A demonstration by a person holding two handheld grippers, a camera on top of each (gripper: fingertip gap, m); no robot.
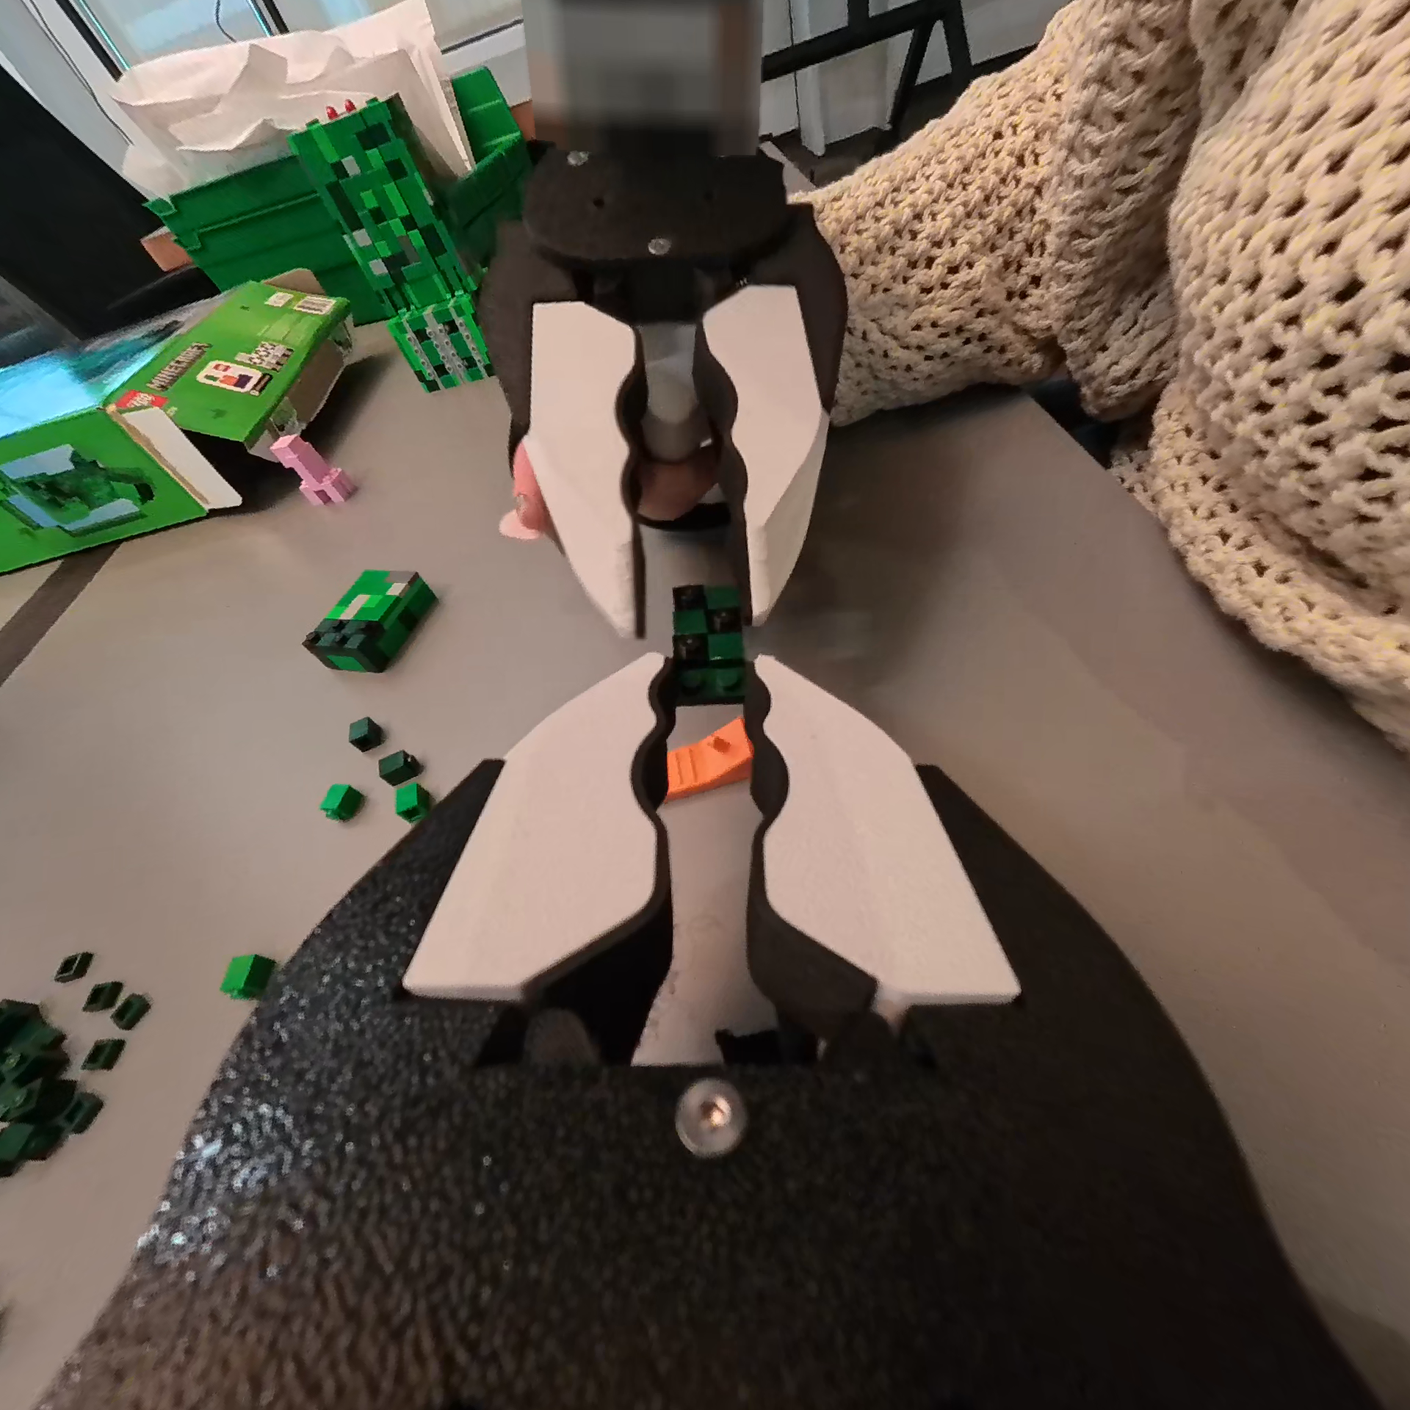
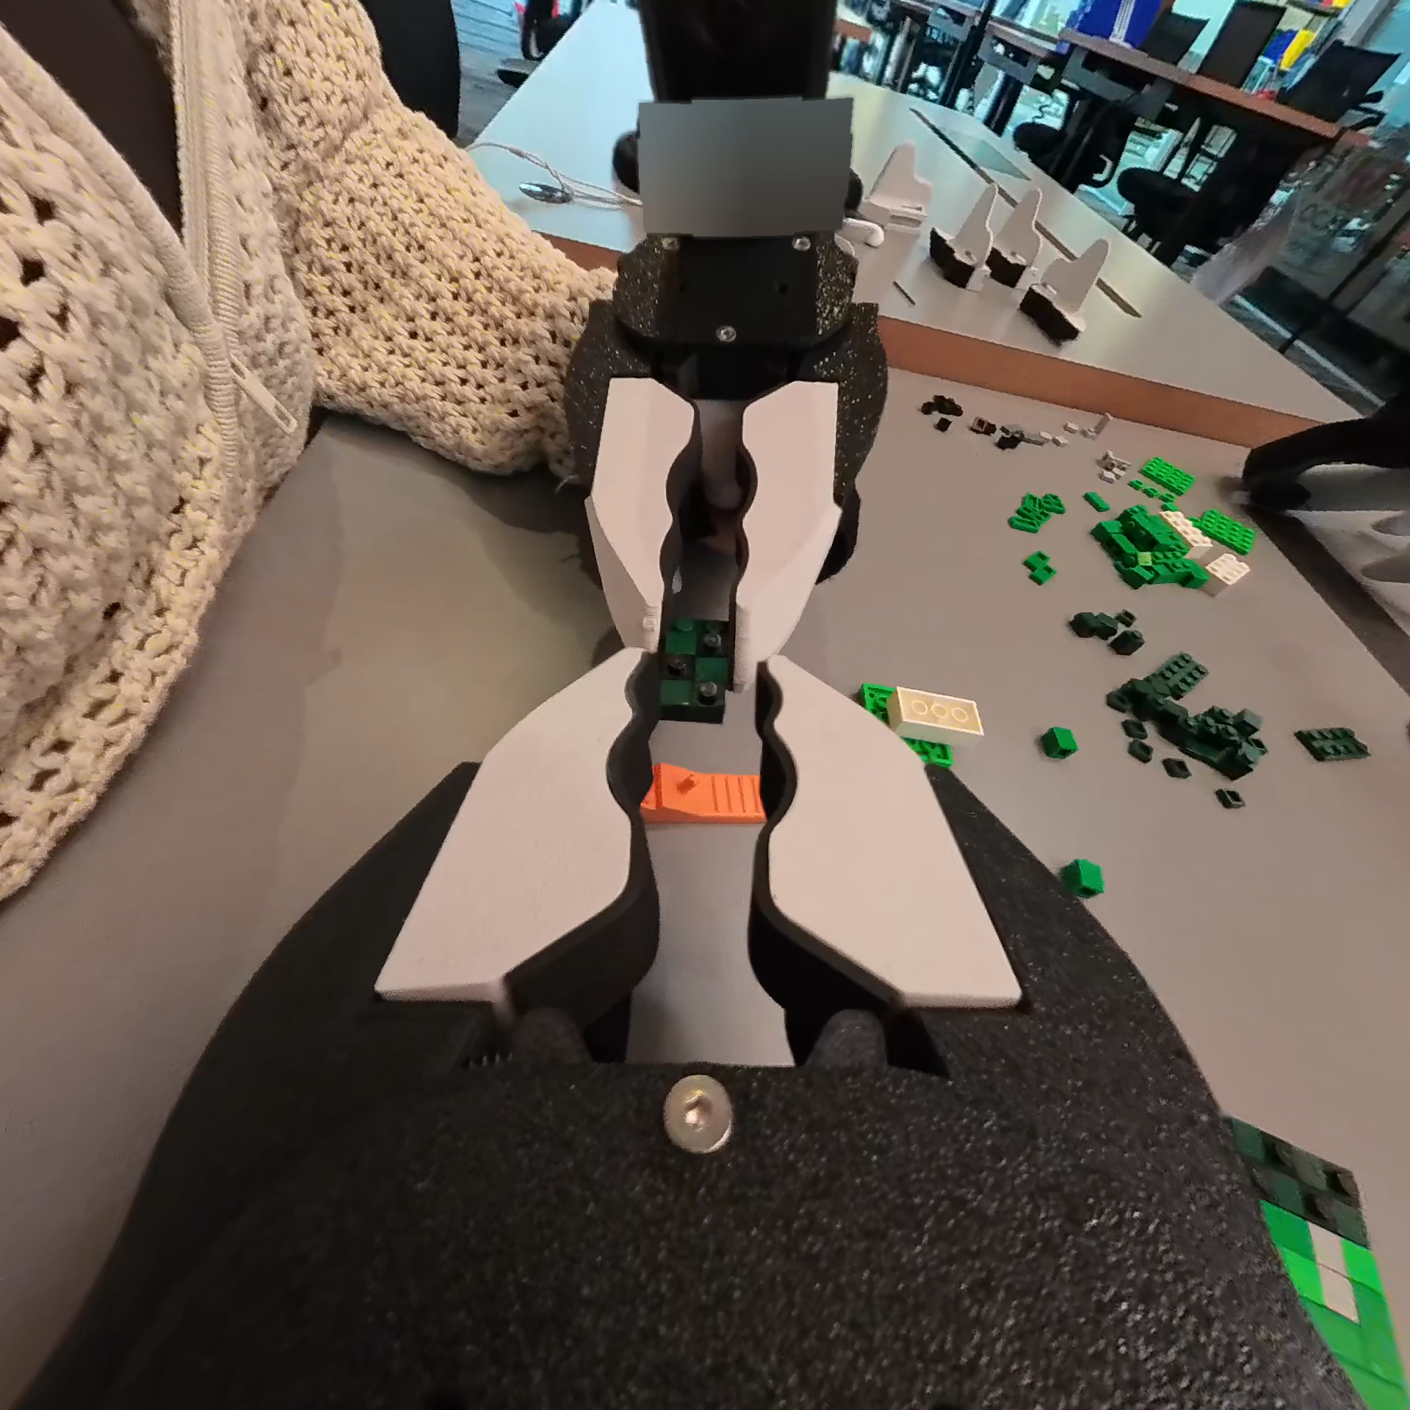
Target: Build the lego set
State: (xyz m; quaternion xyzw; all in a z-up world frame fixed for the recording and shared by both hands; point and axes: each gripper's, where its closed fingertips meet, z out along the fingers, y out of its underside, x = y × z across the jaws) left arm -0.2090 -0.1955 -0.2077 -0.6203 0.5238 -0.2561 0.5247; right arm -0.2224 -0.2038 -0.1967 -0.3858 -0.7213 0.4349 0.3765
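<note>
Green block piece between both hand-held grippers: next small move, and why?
Probably a gentle press together. The small green assembly sits between the left hand-held gripper and the right hand-held gripper, each gripping one end, held above the table. Whether the halves are fully seated cannot be told, so squeeze before letting go.

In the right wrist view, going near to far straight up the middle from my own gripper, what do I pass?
Right gripper → orange brick separator lying on the grey table → small green-and-black brick assembly held from both ends → left gripper facing back → white cable.
</note>
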